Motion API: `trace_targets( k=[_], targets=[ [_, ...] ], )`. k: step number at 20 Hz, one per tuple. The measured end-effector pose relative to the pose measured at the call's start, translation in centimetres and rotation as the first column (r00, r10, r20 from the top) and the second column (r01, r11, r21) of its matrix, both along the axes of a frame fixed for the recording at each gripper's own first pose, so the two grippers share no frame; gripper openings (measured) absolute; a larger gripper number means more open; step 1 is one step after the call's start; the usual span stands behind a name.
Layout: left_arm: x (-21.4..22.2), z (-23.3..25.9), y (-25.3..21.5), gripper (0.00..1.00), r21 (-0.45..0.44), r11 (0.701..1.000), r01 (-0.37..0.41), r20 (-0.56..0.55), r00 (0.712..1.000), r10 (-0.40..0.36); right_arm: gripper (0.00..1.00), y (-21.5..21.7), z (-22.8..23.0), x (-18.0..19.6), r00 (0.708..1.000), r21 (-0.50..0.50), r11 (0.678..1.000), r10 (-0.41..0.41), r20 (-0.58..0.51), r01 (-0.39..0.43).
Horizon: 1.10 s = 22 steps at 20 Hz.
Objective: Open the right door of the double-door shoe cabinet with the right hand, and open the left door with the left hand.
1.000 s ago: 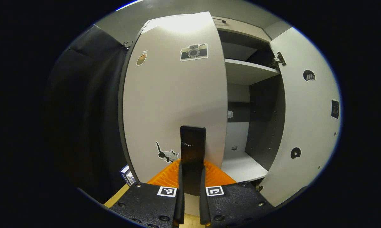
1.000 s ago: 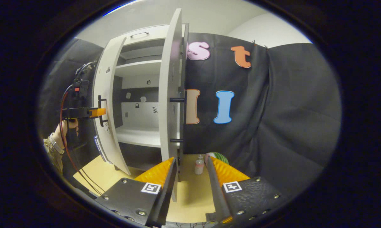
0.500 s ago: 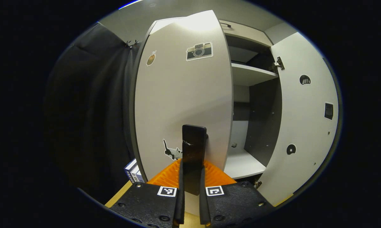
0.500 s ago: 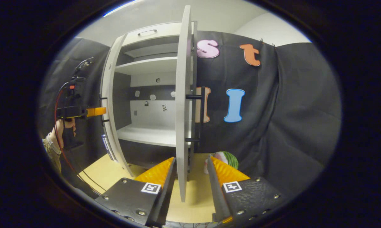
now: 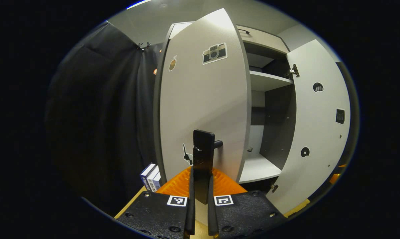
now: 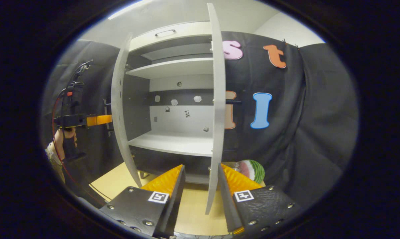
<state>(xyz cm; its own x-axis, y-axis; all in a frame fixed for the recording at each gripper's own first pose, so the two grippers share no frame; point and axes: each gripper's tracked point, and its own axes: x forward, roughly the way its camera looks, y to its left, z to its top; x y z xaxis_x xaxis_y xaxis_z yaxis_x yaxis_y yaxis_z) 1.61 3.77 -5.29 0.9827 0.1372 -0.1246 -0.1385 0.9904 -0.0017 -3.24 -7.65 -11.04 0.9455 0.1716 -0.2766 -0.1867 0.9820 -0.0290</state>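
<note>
In the left gripper view, my left gripper [image 5: 200,181] is shut on the black vertical handle [image 5: 203,149] of the grey left door [image 5: 203,99], which stands partly open and carries stickers. The right door [image 5: 319,126] is swung wide, baring the white shelves [image 5: 264,81]. In the right gripper view, my right gripper [image 6: 200,181] is open; the right door [image 6: 216,99] stands edge-on in line with the gap between its fingers, and neither finger presses on it. Its handle [image 6: 234,102] pokes out on the far side. Far left, the left gripper [image 6: 98,119] holds the left door's handle [image 6: 106,114].
Several books [image 5: 150,176] stand on the floor left of the cabinet. A watermelon-patterned ball [image 6: 253,169] lies behind the right door by the black cloth wall. A hand [image 6: 65,136] and red cable are at far left. The floor [image 6: 113,177] is light wood.
The left door has swung further open with my left gripper on its handle. The right gripper view has shifted, so the right door's edge sits further right and more of the interior shows.
</note>
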Motion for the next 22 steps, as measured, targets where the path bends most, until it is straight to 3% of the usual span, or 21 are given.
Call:
trace_targets(
  k=[4,5,11,15,22],
  targets=[
    [-1.5,0.1,2.1,0.12,0.035,0.999,-0.041,-0.013,0.999,0.042,0.57,1.9,-0.6,0.4,0.999,0.010,0.999,0.043,-0.014,-0.043],
    [-1.8,0.0,2.4,0.11,0.043,0.998,-0.045,-0.020,0.999,0.045,0.54,2.4,-0.7,0.5,0.998,0.012,0.998,0.054,-0.020,-0.053],
    [-2.8,0.1,4.2,0.07,0.019,0.997,-0.074,-0.018,0.997,0.074,0.55,5.2,-1.8,1.2,0.993,0.014,0.994,0.109,-0.052,-0.109],
    [-3.9,0.2,7.9,0.01,0.053,0.984,-0.169,-0.015,0.985,0.170,0.57,6.8,-1.9,1.7,0.988,-0.016,0.989,0.145,-0.051,-0.146],
    [-4.5,0.4,10.7,0.00,0.011,0.991,-0.135,0.001,0.991,0.135,0.57,9.7,-2.2,3.1,0.977,0.012,0.978,0.208,-0.050,-0.208]
  ],
)
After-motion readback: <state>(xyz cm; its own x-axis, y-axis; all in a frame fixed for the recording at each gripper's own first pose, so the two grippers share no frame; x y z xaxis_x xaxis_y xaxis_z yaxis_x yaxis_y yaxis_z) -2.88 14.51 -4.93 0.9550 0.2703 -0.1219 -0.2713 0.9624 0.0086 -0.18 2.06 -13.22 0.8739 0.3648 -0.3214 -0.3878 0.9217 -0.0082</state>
